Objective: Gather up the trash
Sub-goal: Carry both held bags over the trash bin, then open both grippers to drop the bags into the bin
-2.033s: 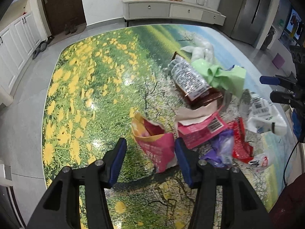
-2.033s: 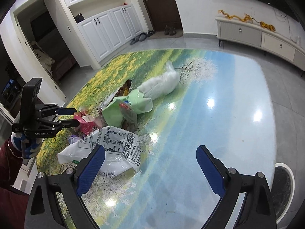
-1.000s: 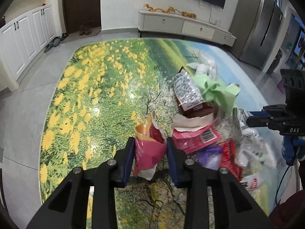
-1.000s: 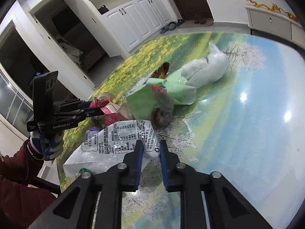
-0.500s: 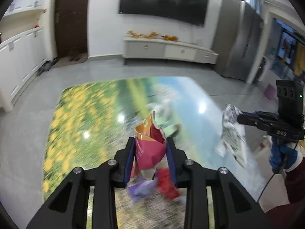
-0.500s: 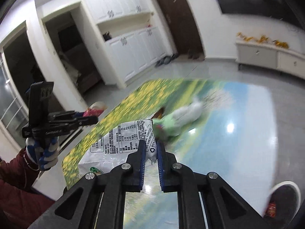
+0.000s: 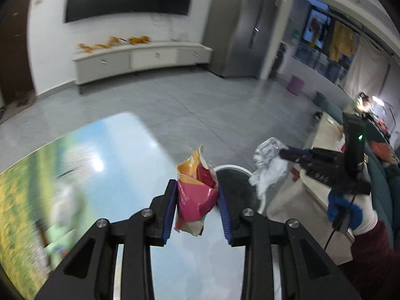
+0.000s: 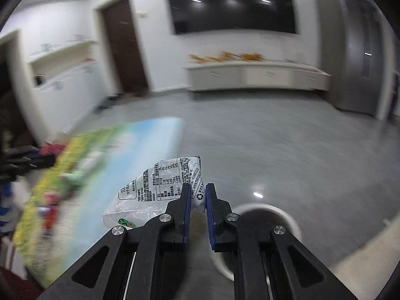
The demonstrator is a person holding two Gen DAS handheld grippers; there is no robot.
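Living room with grey tiled floor [image 8: 287, 135], a wall-mounted television [image 8: 232, 2] over a long low white cabinet [image 8: 257, 75], and a glossy table [image 7: 125, 155] printed with sky and a yellow flower meadow; background smeared with blur.

Left gripper [image 7: 197, 205] clamped on a crumpled pink and orange snack bag [image 7: 196, 195], fingers [image 7: 170, 212] pressing it from both sides, torn mouth standing upward, long axis roughly upright between the pads. Right gripper [image 8: 198, 205] pinched nearly together on the corner of a white printed plastic wrapper [image 8: 160, 185], the rest of it trailing to the left of the fingers, black label text and a recycling mark legible.

Key relation: white-rimmed round bin [image 7: 235, 182], dark inside, sitting on the floor just past the table edge, directly beyond the left fingertips and partly hidden by the snack bag. Same bin [image 8: 265, 215] just ahead of and below the right fingers in the right wrist view. Both loads near the opening; right wrapper probably the closer, though hard to tell. Likely next: carry over the rim, then release. More litter blurred on the table, too smeared to name.
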